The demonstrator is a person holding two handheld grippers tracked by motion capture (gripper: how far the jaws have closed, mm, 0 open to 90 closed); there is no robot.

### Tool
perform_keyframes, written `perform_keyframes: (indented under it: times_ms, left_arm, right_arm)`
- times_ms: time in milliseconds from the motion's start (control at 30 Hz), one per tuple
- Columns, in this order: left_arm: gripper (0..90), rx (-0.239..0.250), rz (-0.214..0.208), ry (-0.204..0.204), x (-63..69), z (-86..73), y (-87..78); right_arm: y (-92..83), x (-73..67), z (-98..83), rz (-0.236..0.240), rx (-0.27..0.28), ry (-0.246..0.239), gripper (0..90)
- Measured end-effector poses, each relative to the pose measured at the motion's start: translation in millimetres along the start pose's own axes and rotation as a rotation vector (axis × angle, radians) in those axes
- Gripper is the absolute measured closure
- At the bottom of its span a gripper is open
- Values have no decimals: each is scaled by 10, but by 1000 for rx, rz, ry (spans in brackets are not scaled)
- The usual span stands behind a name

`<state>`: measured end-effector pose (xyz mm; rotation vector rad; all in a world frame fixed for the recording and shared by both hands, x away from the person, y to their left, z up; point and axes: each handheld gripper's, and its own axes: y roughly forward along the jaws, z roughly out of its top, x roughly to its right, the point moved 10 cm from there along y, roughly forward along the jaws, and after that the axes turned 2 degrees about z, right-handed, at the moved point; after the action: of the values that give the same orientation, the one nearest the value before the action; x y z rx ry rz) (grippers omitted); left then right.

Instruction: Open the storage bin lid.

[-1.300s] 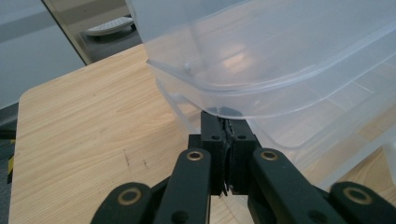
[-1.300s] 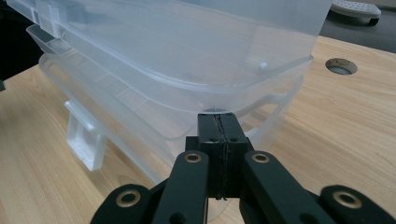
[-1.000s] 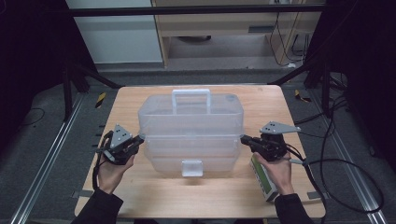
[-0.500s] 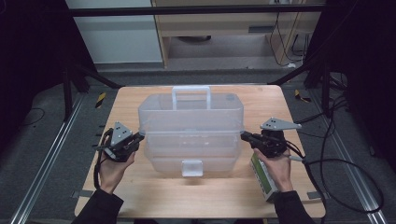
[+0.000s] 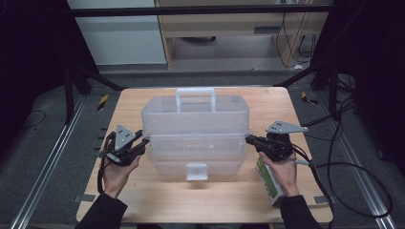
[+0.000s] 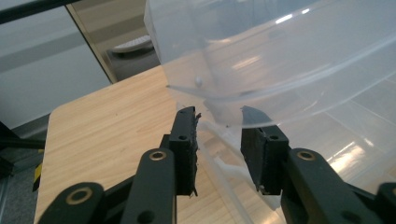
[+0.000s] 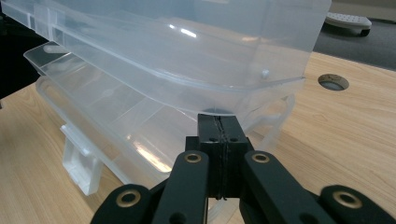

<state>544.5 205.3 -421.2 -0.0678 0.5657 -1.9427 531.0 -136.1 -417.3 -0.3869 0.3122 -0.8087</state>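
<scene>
A: Where does the clear plastic toolbox (image 5: 196, 136) sit?

B: In the middle of the desk (image 5: 143, 195), carry handle (image 5: 195, 98) at the far side, front latch (image 5: 196, 171) toward the person. Its upper tiers are swung up and back, so the shallow tray layers are fanned open.

A: How will it handle?

B: Light, I'd judge, and empty as far as the clear walls let me see. Thin hard plastic, slick, stiff at the rims but springy across the wide walls. The hinged tiers will shift if pushed unevenly, so both ends should be taken together, at the tray rims by the side pivots.

A: The grippers?

B: The left hand-held gripper (image 6: 218, 128) is at the left end; its jaws have just been opening and now stand apart, a rim edge between them, the pads not pressing it. The right hand-held gripper (image 7: 219, 122) has its jaws pressed together just under the right-end rim; whether a thin lip is pinched I can't tell.

A: Room to move?

B: Bare desk in front and on both sides; a green-and-white carton (image 5: 267, 183) lies near the right hand.
</scene>
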Motion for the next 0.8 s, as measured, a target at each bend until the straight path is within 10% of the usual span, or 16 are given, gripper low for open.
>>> perform_keyframes:
  times_ms: [800]
  left_arm:
    - [646, 64, 53, 19, -18, 141, 40]
  right_arm:
    - [-4, 8, 4, -14, 7, -9, 869]
